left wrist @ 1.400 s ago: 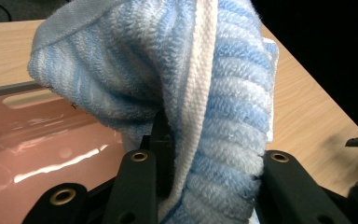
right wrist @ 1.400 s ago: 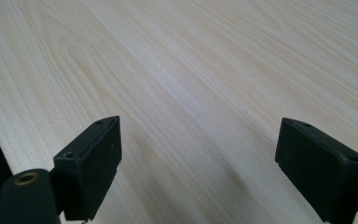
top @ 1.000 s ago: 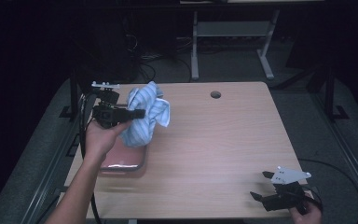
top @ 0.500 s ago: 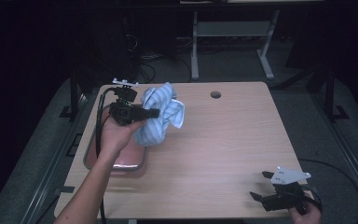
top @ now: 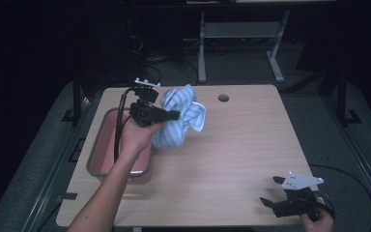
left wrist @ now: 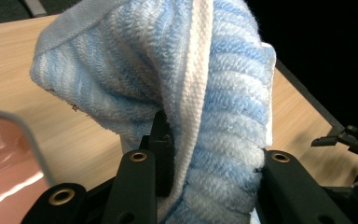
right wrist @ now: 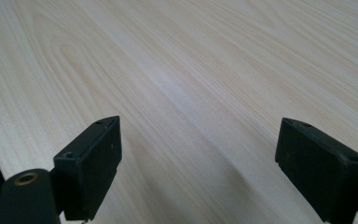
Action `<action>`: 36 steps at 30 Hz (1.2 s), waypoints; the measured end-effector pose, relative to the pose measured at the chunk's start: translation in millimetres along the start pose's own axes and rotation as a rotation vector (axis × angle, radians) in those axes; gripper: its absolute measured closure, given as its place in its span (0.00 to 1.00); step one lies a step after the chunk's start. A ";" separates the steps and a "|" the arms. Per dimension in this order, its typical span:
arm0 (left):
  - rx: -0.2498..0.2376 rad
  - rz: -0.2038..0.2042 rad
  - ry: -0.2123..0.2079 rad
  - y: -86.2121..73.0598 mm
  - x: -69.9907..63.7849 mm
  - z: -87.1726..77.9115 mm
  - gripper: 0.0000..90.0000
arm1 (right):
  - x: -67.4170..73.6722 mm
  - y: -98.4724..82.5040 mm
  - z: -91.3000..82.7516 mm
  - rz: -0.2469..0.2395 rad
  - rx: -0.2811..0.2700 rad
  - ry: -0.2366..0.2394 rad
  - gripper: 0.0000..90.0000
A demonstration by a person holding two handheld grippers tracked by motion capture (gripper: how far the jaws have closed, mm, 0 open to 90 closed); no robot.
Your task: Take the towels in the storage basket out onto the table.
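High view: the left gripper (top: pixel 174 115), left of centre, clamps the blue striped towel (top: pixel 181 118) aloft beside the pink bin (top: pixel 94 153); the carry looks underway.

Left gripper view: jaws pinch bunched towel (left wrist: pixel 205 93); next, lower it onto the table (left wrist: pixel 37 70).

Right gripper view: the right gripper (right wrist: pixel 198 172) gapes wide, empty.

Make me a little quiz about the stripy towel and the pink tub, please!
1. True or false: the left hand-held gripper is shut on the blue striped towel.
2. Where is the towel? A) lying in the pink tub B) held up above the table, beside the tub C) lying on the floor
3. Fill in: the jaws of the right hand-held gripper stand ____ with bare tabletop between them.

Key:
1. True; the left gripper view shows the cloth pinched between its jaws.
2. B
3. open
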State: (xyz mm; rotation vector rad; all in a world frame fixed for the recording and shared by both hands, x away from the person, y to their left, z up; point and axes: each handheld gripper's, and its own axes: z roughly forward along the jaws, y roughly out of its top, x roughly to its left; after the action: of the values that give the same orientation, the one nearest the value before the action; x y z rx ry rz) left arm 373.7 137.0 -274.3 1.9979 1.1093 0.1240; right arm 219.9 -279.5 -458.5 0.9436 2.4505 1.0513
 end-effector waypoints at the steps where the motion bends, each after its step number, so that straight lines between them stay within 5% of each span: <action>1: 0.007 0.002 -0.003 0.6 -1.6 2.5 0.75 | 0.3 -0.1 -0.3 0.009 -0.001 0.000 0.15; 20: 0.042 0.022 -0.028 3.1 -21.2 46.0 0.75 | -1.6 -1.4 -1.0 0.015 -0.004 0.003 0.15; 36: 0.062 -0.009 -0.049 3.5 -29.5 82.5 0.75 | -3.6 -4.4 -1.5 0.014 -0.001 -0.004 0.15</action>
State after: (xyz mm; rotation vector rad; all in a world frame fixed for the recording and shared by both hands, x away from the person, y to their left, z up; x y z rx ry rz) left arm 394.8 63.5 -317.3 2.0399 1.1028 0.0360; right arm 219.8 -284.9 -460.6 0.9630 2.4434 1.0534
